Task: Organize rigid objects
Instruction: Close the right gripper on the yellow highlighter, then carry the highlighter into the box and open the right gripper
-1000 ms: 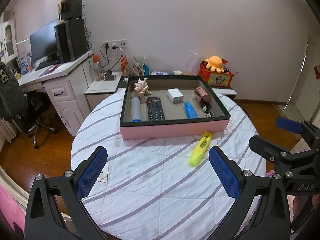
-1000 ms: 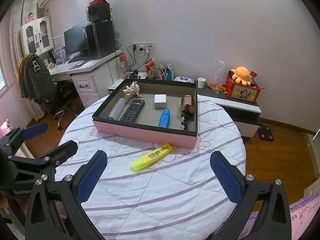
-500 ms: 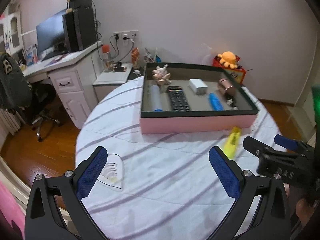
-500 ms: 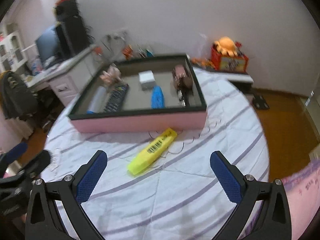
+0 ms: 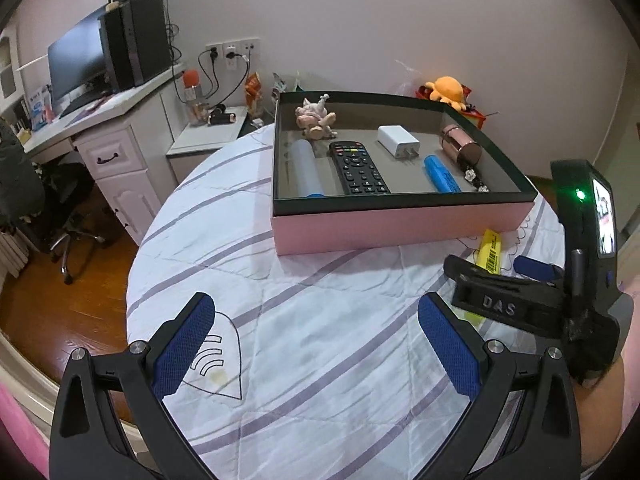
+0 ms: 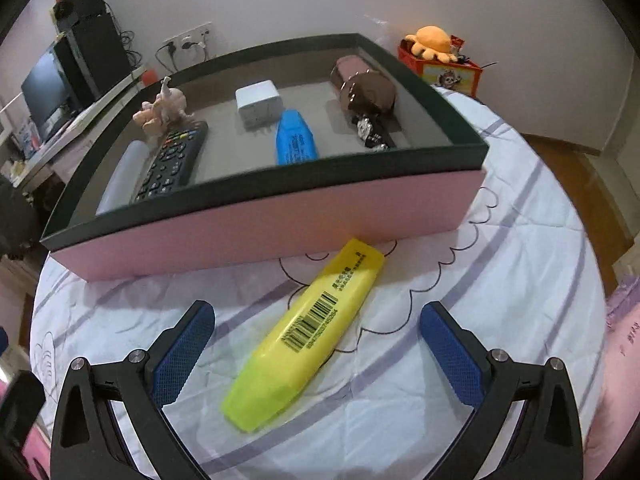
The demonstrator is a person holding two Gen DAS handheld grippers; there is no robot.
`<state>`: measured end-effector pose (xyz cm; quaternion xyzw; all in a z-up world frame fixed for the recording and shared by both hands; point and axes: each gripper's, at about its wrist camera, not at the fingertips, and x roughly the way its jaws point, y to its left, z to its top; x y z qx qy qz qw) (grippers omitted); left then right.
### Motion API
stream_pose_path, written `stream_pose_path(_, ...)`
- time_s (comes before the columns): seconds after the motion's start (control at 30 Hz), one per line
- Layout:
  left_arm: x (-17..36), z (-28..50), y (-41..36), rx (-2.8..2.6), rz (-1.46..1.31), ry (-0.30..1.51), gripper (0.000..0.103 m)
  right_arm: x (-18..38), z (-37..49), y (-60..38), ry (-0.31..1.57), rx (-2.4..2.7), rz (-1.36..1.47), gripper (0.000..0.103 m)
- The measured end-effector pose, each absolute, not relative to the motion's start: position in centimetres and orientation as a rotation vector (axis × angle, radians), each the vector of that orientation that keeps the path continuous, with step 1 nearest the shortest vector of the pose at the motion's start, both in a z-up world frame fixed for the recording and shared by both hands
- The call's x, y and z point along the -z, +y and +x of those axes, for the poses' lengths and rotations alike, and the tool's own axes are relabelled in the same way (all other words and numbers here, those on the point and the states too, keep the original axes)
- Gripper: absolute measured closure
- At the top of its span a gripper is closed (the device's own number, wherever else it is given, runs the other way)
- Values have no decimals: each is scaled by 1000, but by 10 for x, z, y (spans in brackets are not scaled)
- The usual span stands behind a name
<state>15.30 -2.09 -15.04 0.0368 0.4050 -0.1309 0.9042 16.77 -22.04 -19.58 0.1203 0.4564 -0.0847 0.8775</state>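
Right tongs (image 6: 316,344) now much closer than a second ago, spread wide and straddling the yellow highlighter (image 6: 308,336) on the tablecloth (image 6: 500,280), just before the pink box (image 6: 280,232). Probably about to grab. Left tongs (image 5: 316,352) wide, empty, off to the side.

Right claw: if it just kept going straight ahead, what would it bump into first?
Most likely the yellow highlighter, lying on the table between the open right claw fingers. Past it stands the pink box.
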Motion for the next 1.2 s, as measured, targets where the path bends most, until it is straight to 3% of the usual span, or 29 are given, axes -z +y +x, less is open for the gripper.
stream_pose_path(0.2,154,154,-28,293,78,849,0,192,151,-230,939,100,154,33)
stream_pose_path(0.27,155,154,-31,300,72,855,0,190,146,-236,938,56,136,50)
stream_pose_path(0.37,154,150,-39,304,87,853,0,189,140,-252,934,13,179,65)
stream_pose_path(0.47,154,147,-46,313,101,855,0,188,135,-261,931,-19,203,74)
stream_pose_path(0.8,145,144,-62,325,119,837,0,179,121,-258,914,-93,178,76)
stream_pose_path(1.2,110,174,-65,329,87,763,0,103,145,-234,754,-179,148,76)
